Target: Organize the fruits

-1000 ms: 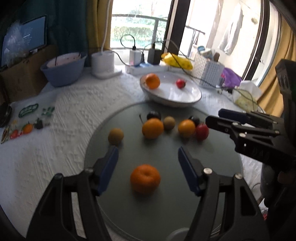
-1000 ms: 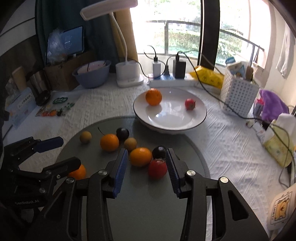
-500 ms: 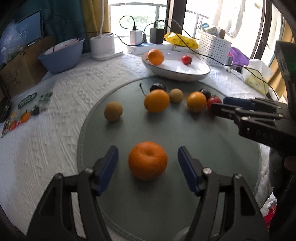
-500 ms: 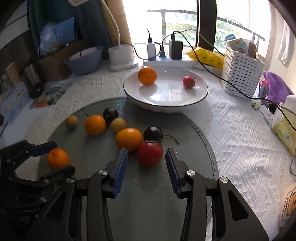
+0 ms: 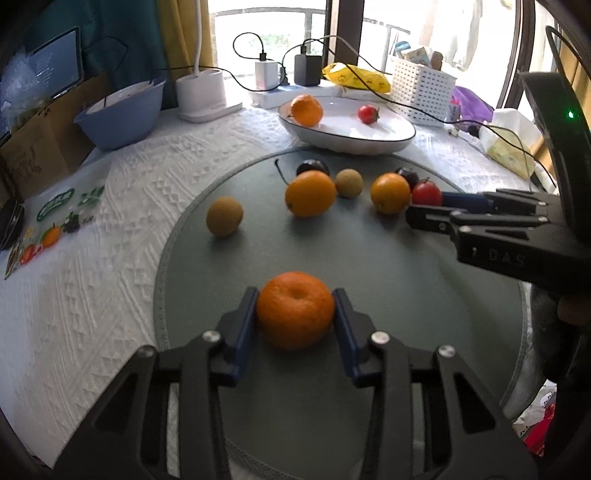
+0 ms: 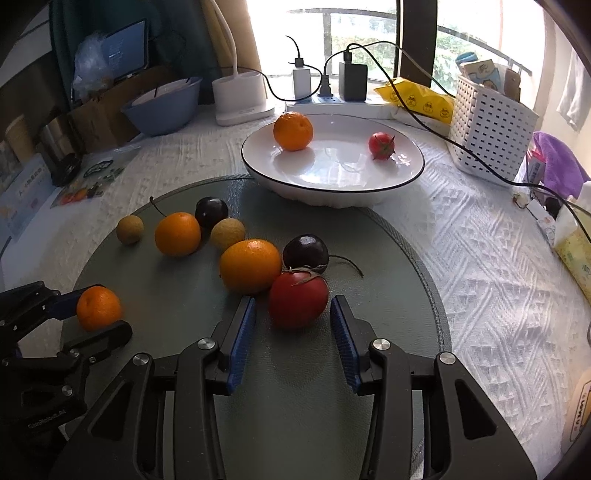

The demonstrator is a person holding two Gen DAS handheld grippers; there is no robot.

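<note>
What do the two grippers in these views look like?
Both look alike: the left gripper and the right gripper have black angular linkage arms with silver rivets, and jaws lined with ribbed blue pads. Seen from the side, the right gripper's body carries faint pale lettering, and a green light glows on the black housing behind it.

Window [image 6: 354, 37] with a balcony railing sat at 12 o'clock, bright daylight and greenery behind it. Yellow curtain [image 5: 184, 33] at 11, another at the 3 o'clock edge. Dark window post [image 6: 415, 40] at 1. White textured tablecloth [image 6: 480, 258] covered the table. Power strip with chargers [image 6: 332, 98] on the sill side, at 12. White lattice basket [image 6: 487, 136] at 2, blue basin [image 6: 162, 107] at 10, cardboard box [image 6: 99, 118] and a screen [image 6: 123, 48] behind it.
</note>
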